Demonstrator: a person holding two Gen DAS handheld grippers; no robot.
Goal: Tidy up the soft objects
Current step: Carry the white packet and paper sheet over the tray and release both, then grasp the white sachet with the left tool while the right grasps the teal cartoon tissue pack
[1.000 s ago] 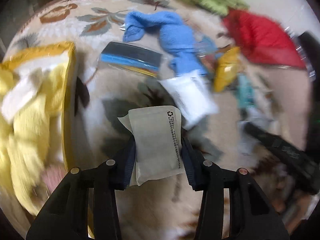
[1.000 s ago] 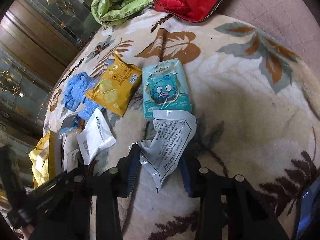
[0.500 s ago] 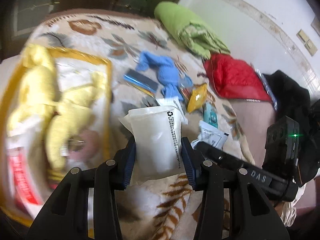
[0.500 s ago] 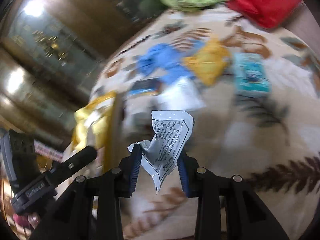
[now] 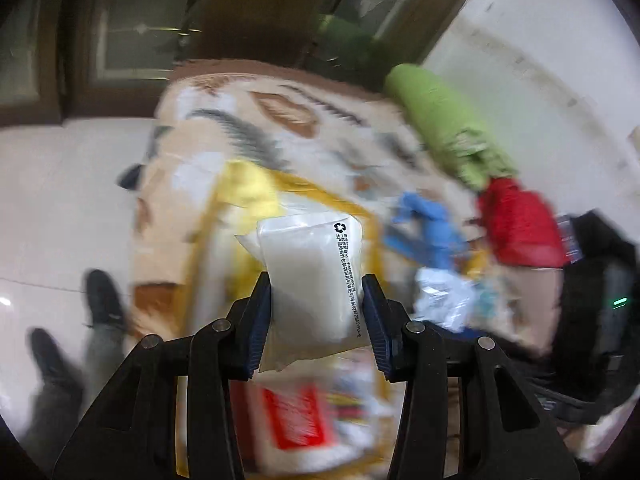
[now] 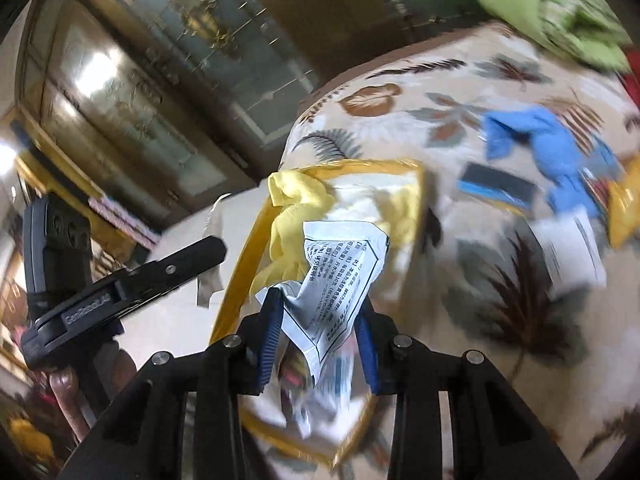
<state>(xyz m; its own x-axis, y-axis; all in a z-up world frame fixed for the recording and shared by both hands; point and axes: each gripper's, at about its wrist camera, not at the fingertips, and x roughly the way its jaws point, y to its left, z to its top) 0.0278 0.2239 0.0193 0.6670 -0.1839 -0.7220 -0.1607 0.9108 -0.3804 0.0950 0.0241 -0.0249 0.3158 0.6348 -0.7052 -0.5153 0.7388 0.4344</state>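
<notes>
**Both grippers hold packets over the yellow-rimmed box**

The left gripper (image 5: 316, 300) is clamped on a white plastic pouch (image 5: 310, 280) with a recycling mark and a strip of small print down its right edge. The pouch stands upright between the blue pads, above the yellow-rimmed box (image 5: 240, 216) on the leaf-patterned blanket (image 5: 280, 108). Right of it, blurred, lie a blue cloth (image 5: 430, 224), a red jacket (image 5: 520, 226) and a rolled green blanket (image 5: 444, 120).

In the right wrist view, the right gripper (image 6: 318, 320) is closed on a crumpled white printed packet (image 6: 340, 276), held over the same box (image 6: 240, 276), which contains yellow fabric (image 6: 296, 216). Further right on the blanket lie a dark blue-edged packet (image 6: 498, 190), the blue cloth (image 6: 548, 152), a white packet (image 6: 572, 248) and a yellow packet (image 6: 624, 212).
</notes>
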